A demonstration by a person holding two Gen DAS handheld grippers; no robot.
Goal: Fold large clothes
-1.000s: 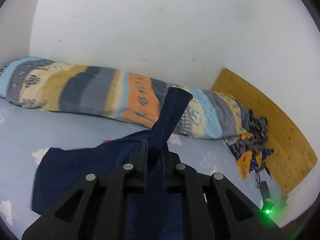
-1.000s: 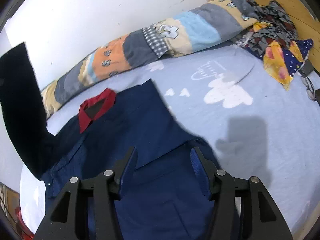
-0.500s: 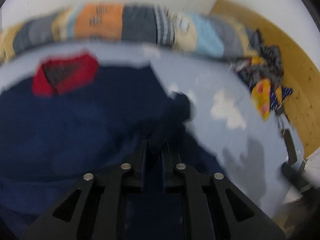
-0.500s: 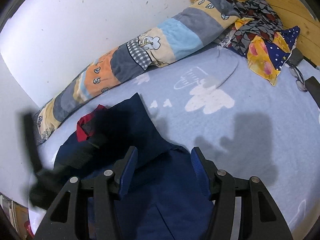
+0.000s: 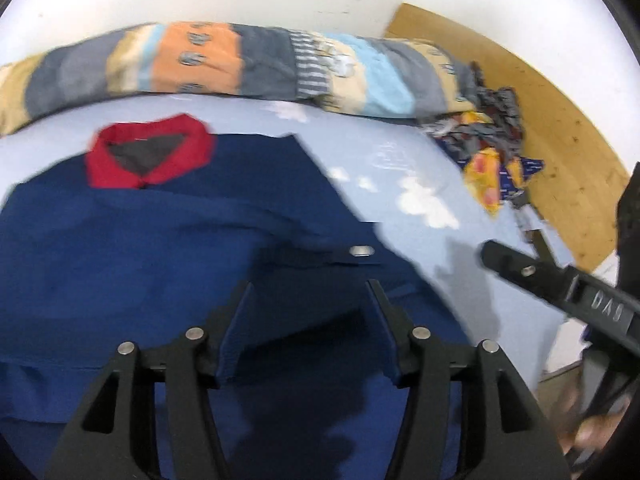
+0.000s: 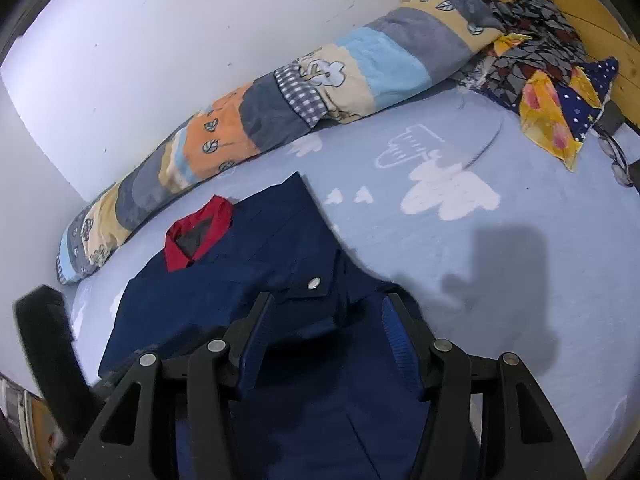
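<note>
A navy jacket (image 5: 160,248) with a red collar (image 5: 152,152) lies spread on the light blue bed sheet (image 5: 400,184). One sleeve is folded across its front, the cuff with a silver snap (image 5: 362,251) lying flat. My left gripper (image 5: 309,284) hovers just behind that cuff; its jaws are opening and nothing is pinched between them. In the right wrist view the jacket (image 6: 240,272), collar (image 6: 198,236) and cuff snap (image 6: 315,283) show again. My right gripper (image 6: 328,298) stands open over the jacket's lower part, holding nothing.
A rolled patchwork quilt (image 6: 320,92) lies along the white wall. A pile of patterned clothes (image 6: 552,92) sits by the wooden headboard (image 6: 600,12), with glasses (image 6: 616,156) beside it. Bare sheet (image 6: 520,280) stretches right of the jacket.
My left gripper came down with the raised navy sleeve, laid it across the jacket's front and let go, its jaws parting. The right gripper stayed where it was, still open.
</note>
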